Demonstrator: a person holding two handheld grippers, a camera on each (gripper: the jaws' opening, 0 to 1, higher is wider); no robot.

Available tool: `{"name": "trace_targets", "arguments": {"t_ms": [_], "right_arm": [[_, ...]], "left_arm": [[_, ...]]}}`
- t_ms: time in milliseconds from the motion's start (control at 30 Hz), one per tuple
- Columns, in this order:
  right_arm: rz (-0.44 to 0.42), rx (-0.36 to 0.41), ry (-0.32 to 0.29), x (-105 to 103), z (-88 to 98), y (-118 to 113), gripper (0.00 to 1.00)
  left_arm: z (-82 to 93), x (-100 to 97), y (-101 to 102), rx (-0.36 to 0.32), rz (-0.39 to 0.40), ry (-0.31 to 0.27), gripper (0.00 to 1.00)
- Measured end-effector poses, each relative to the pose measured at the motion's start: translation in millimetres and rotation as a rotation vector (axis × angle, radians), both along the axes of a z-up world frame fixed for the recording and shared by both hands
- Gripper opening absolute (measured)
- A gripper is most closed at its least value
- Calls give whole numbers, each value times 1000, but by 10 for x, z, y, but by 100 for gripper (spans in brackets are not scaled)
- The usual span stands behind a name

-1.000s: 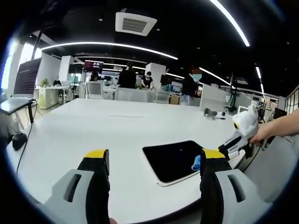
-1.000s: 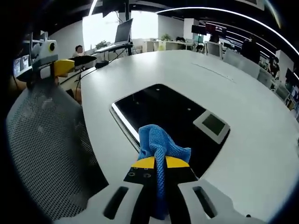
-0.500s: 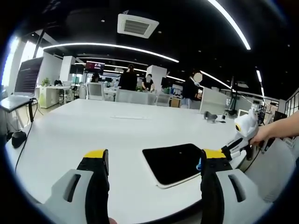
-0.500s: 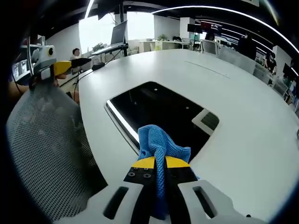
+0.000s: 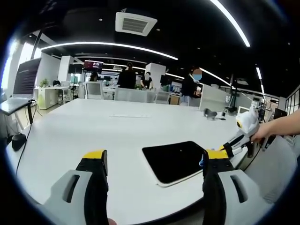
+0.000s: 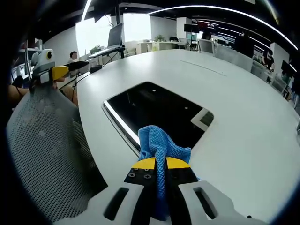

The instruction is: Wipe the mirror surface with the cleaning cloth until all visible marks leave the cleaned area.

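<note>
The mirror [image 6: 157, 110] is a dark rectangular sheet with a pale edge, lying flat on the white table; it reflects the ceiling. It also appears in the left gripper view as the mirror [image 5: 176, 161]. My right gripper [image 6: 158, 163] is shut on a blue cleaning cloth [image 6: 160, 146], whose bunched end hangs over the mirror's near edge. In the left gripper view the right gripper [image 5: 236, 144] comes in from the right, held by a hand, with a bit of blue cloth [image 5: 201, 162] at the mirror's corner. My left gripper [image 5: 152, 157] is open, raised above the table short of the mirror.
The big white table [image 5: 93, 129] stretches far beyond the mirror. A grey mesh chair back [image 6: 44, 140] stands close at the left of the right gripper view, with the left gripper [image 6: 49, 70] above it. People [image 5: 126, 77] stand at desks in the background.
The right gripper view has shifted slightly over the mirror, the cloth staying by its near edge. The left gripper has barely moved.
</note>
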State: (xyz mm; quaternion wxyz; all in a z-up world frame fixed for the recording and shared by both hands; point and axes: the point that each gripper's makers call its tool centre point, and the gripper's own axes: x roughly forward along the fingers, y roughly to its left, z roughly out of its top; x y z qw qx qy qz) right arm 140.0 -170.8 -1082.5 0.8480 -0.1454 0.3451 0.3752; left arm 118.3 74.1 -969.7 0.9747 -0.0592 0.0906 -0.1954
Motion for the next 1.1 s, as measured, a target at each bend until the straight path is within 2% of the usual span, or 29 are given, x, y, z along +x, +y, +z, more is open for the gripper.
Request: {"name": "trace_targets", "arguments": {"t_ms": [467,933,1100], "right_arm": [[15,-6,0,50,0,1,0],[15,-2,-1,242,-5,9,0],[19,-30,-14,340,-9,19,0]], "left_arm": [[-27,8,-12,16,-4,15,89],[-86,14,-6,49,-5,43,91],[-108,16,-15,62,-12,53,90]]}}
